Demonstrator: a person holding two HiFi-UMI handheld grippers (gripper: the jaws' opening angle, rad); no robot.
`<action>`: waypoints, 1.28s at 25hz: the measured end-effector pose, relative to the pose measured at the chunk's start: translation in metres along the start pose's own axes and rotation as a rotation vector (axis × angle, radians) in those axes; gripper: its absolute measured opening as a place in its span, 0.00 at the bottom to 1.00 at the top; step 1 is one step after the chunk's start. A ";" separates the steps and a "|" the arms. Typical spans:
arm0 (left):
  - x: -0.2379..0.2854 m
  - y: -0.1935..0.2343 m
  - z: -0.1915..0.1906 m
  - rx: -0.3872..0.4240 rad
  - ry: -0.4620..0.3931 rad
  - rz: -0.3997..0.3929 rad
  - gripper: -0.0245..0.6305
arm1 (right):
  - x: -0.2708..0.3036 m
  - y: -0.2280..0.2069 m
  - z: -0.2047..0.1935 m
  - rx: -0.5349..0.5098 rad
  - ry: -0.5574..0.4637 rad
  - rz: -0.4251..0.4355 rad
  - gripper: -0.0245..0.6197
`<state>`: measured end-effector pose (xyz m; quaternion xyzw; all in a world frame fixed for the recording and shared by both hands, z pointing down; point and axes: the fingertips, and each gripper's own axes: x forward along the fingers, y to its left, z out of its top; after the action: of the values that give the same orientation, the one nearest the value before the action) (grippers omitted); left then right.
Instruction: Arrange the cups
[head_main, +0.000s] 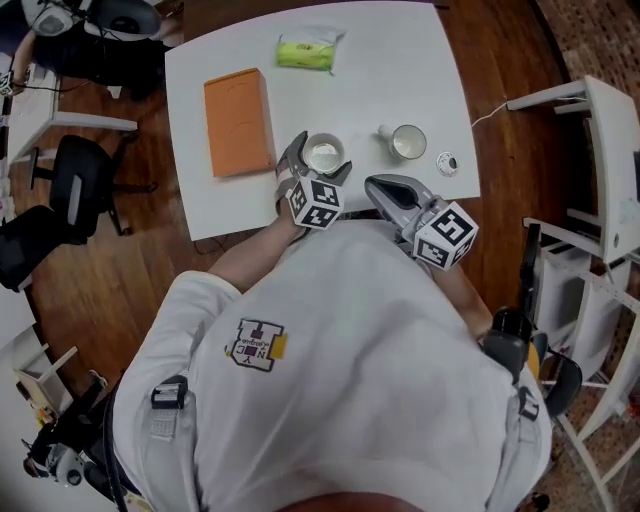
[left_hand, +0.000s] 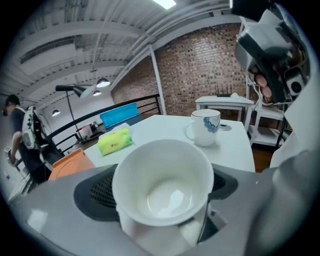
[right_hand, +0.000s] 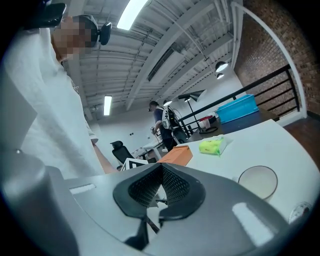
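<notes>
Cups: two – plain cup clamped in your left hand-held gripper, base hidden; painted cup on counter; right hand-held gripper closed.

Plain white cup — empty, upright — just right of the orange box, clasped in the left gripper. Blue-printed white mug stands farther right of that box — handle toward it.

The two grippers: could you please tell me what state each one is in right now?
Left gripper: closed on the white cup.
Right gripper: closed, holding nothing.
</notes>
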<state>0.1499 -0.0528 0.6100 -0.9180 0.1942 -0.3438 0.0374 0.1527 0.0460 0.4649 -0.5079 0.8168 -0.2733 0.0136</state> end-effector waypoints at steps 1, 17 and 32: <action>-0.005 0.002 -0.005 -0.027 0.003 0.032 0.80 | 0.004 0.003 -0.001 -0.001 0.009 0.010 0.04; -0.009 0.006 -0.007 -0.241 -0.096 0.008 0.76 | 0.027 0.016 -0.004 -0.038 0.130 0.093 0.04; -0.121 0.133 0.024 -0.256 -0.169 -0.062 0.76 | 0.076 0.047 0.013 -0.016 0.031 0.191 0.04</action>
<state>0.0380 -0.1301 0.4899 -0.9465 0.2042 -0.2386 -0.0742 0.0814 -0.0072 0.4520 -0.4233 0.8639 -0.2720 0.0231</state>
